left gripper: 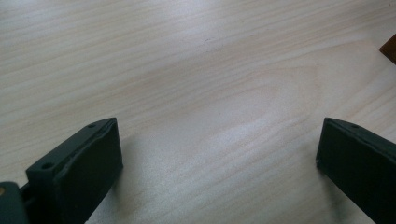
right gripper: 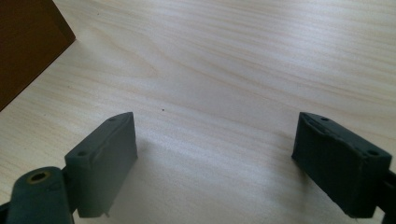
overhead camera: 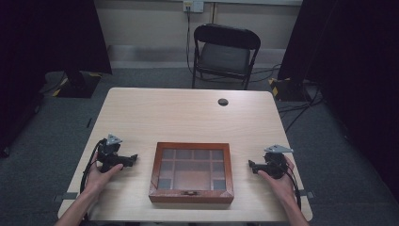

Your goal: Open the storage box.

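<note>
A brown wooden box with a glass lid over several compartments lies shut near the table's front edge, its small clasp facing the person. To its left rests my left gripper, pointing toward the box, jaws wide apart over bare wood. On the box's right my right gripper points back at it, likewise open with nothing between its fingers. A corner of the box shows at the upper left of the right gripper view, and a sliver of the box at the right edge of the left gripper view.
The light wooden table has a round cable hole at the back. Behind it stands a black folding chair. Dark curtains hang on both sides, and cables run over the grey carpet on the right.
</note>
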Action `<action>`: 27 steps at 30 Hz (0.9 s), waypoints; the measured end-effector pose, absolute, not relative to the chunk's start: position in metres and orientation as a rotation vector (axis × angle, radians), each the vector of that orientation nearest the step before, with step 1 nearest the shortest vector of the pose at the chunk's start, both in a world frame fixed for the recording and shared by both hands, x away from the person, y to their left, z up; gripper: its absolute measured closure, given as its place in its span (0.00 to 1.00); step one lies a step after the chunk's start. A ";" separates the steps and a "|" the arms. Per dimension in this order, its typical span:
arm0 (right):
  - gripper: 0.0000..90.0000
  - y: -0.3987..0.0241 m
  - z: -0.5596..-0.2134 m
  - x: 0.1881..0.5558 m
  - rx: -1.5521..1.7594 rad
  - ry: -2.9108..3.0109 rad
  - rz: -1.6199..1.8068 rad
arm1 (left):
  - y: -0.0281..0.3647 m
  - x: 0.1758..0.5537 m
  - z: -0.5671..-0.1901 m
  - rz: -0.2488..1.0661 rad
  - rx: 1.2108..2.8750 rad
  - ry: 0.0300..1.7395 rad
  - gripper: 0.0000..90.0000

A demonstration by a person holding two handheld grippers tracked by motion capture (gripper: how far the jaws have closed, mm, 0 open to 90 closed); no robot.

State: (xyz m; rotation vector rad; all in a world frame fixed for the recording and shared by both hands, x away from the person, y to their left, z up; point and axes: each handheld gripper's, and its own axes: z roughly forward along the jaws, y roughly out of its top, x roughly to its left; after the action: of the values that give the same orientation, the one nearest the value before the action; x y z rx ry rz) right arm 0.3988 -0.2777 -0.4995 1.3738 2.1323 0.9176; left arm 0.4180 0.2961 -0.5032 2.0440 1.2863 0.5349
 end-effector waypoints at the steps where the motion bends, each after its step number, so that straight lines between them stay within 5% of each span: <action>1: 0.16 -0.278 -0.499 0.398 1.379 2.137 0.918 | 0.296 0.418 -0.503 0.534 2.044 1.286 0.00; 27: 0.56 -0.242 -0.438 0.371 1.202 2.269 1.295 | 0.296 0.418 -0.503 0.536 2.041 1.289 0.00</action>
State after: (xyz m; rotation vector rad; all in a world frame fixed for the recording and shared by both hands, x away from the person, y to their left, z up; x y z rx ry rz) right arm 0.3707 -0.2420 -0.4378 1.2023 2.2694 1.2950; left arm 0.4180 0.2957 -0.5032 2.0409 1.2892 0.5356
